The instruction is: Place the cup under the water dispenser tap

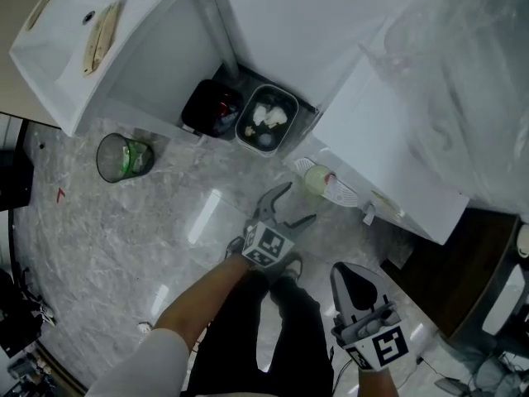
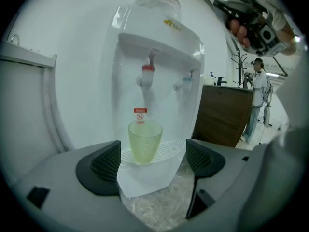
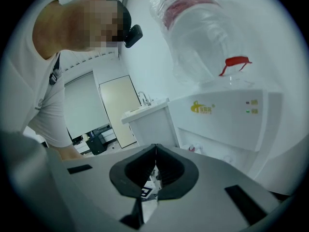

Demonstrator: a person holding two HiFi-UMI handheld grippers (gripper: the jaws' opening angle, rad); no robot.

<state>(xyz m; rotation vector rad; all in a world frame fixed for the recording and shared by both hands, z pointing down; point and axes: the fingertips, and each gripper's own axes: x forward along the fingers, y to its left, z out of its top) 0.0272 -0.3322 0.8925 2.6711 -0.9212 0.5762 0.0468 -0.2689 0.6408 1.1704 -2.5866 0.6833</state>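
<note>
A pale yellow-green dimpled cup (image 2: 144,142) stands upright on the white drip tray (image 2: 169,149) of the water dispenser (image 2: 159,47), directly below the red tap (image 2: 147,74); a blue tap (image 2: 187,83) is to its right. From the head view the cup (image 1: 318,179) sits at the dispenser's foot. My left gripper (image 2: 154,161) is open, its pads a short way back from the cup and not touching it; it shows as the left gripper (image 1: 301,202) just short of the cup. My right gripper (image 3: 155,164) is shut and empty, held lower right as the right gripper (image 1: 344,273).
A black bin (image 1: 211,107) and a grey bin (image 1: 266,118) stand by the wall, a mesh wastebasket (image 1: 124,157) to their left under a white counter (image 1: 91,48). A brown cabinet (image 2: 222,115) and a standing person (image 2: 256,100) are right of the dispenser.
</note>
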